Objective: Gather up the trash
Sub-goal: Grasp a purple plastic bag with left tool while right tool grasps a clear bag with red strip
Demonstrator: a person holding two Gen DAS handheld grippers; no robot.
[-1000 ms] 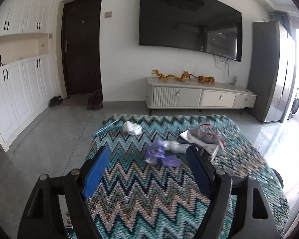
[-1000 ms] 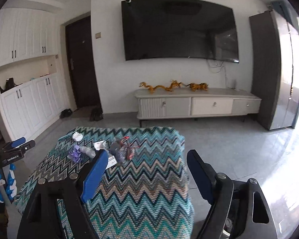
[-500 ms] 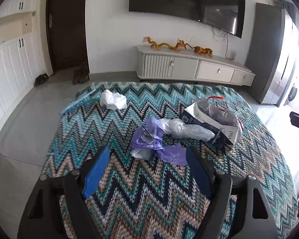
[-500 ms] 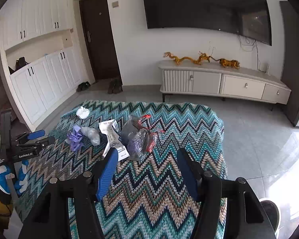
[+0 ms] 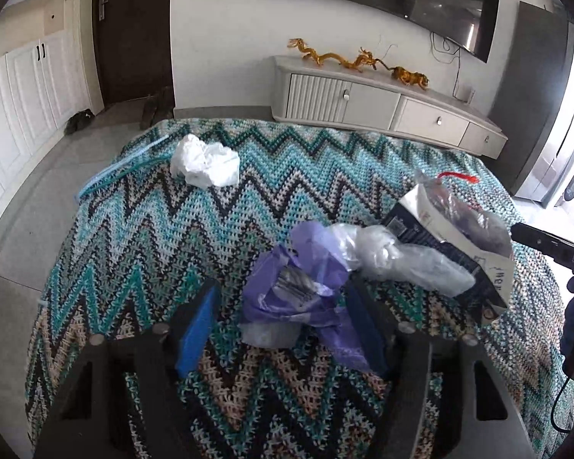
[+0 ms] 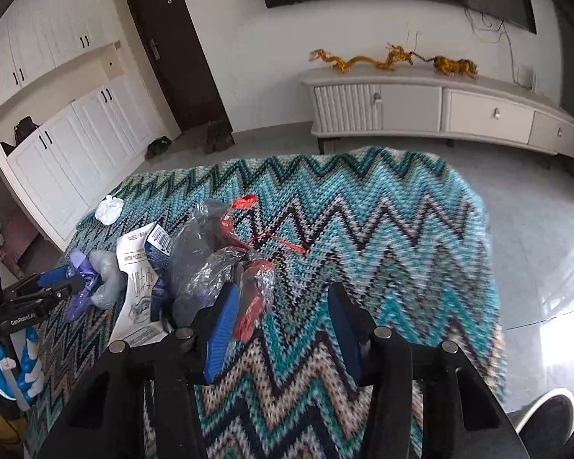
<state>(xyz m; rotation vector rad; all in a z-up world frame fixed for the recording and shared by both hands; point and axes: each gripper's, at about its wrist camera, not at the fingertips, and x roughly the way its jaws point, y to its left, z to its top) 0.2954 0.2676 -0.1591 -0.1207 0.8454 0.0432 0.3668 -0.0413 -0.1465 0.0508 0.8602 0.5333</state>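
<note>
Trash lies on a zigzag blanket [image 5: 134, 229]: a crumpled white tissue [image 5: 206, 164] [image 6: 110, 209], a purple plastic bag [image 5: 298, 298] [image 6: 81, 283], a clear bag [image 5: 394, 256], a flattened printed carton [image 5: 440, 244] [image 6: 141, 279] and a grey plastic bag with red strings [image 5: 470, 214] [image 6: 210, 256]. My left gripper [image 5: 281, 290] straddles the purple bag; its jaws are closing, and only the right pad touches the bag. My right gripper [image 6: 283, 288] hovers low beside the grey bag, jaws closing, with a red-tinted fold at its left pad [image 6: 222, 325].
A low white TV cabinet [image 6: 440, 111] with golden dragon figures [image 6: 363, 61] stands against the far wall under a TV. White cupboards [image 6: 57, 160], a dark door and shoes are on the left. Grey tiled floor [image 6: 535, 229] surrounds the blanket. A shoe [image 6: 547, 417] shows at bottom right.
Both grippers came down and forward over the blanket and tilted downward. The left now has the purple bag between its fingers. Both pairs of jaws have narrowed.
</note>
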